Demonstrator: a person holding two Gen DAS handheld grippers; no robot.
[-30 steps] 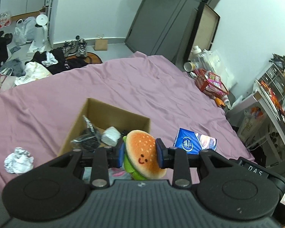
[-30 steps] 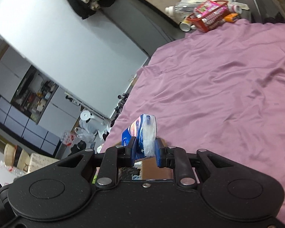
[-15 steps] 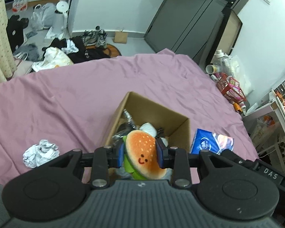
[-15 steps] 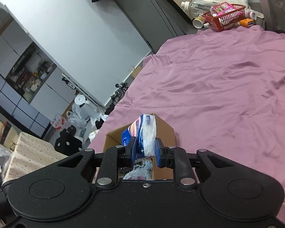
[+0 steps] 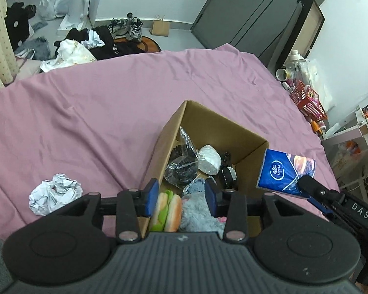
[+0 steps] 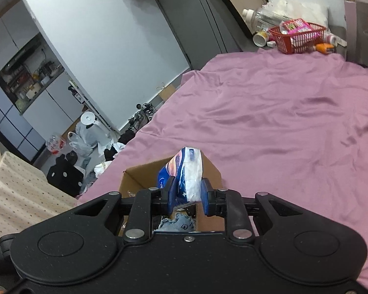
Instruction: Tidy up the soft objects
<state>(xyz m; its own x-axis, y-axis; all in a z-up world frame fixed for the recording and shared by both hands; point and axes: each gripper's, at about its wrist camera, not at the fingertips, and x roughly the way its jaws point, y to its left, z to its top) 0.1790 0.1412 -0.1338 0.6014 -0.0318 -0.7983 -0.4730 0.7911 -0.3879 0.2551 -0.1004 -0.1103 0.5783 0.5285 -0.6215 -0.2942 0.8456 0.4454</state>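
Two grippers hang over the cardboard box (image 5: pixel 203 122). The left gripper (image 5: pixel 181 194) is spread wide — the burger plush (image 5: pixel 166 210) lies loose below it, inside the box's 6 o'clock end. The right gripper (image 6: pixel 189 191) pinches the tissue pack (image 6: pixel 187 171) above the box's 3 o'clock wall, apparently ready to drop it in.
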